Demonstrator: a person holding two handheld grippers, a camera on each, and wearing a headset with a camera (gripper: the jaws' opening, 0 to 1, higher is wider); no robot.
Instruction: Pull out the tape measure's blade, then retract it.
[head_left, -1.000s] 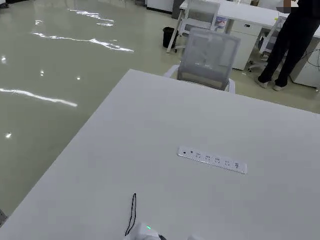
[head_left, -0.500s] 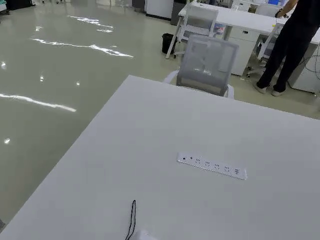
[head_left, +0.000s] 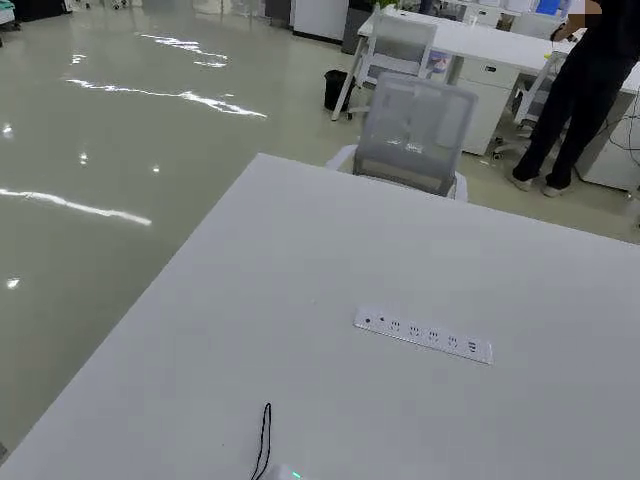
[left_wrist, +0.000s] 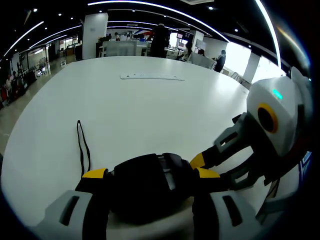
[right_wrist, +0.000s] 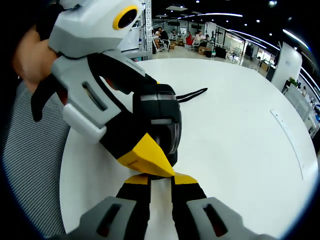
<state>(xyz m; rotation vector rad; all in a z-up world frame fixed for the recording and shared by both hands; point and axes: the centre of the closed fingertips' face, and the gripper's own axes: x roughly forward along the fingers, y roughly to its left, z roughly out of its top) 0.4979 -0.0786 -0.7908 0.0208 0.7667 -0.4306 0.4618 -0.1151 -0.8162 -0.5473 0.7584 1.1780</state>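
at the near edge of the white table (head_left: 300, 260) we find the tape measure (left_wrist: 147, 195), a black case, clamped by the left gripper (left_wrist: 150, 176), whose yellow-tipped jaws press on it from both flanks. the case sits low over the tabletop; whether it touches the surface we cannot tell. its black strap (left_wrist: 81, 145) trails off to one side and lies in a thin loop on the table, and in the head view the same loop runs up from the bottom edge of the frame.

the right gripper (right_wrist: 161, 179) meets the case from the other side, its tips right up against the lower front of the case. its jaws are drawn close, with just a narrow slot between the two black fingers (right_wrist: 135, 200). whether they nip the blade's end we cannot tell, since the left gripper's yellow tip covers that spot. a hand (right_wrist: 27, 55) holds the left gripper's body in the right gripper view.

farther along the table, well apart from the case, lies a white power strip (head_left: 423, 336), flat on the surface. beyond the far edge stands a grey mesh chair (head_left: 412, 125), close up to the table. past it, on the glossy floor (head_left: 120, 120), a person (head_left: 585, 80) in dark clothes stands beside another white desk (head_left: 500, 40), with a black bin (head_left: 337, 88) near that desk's leg.
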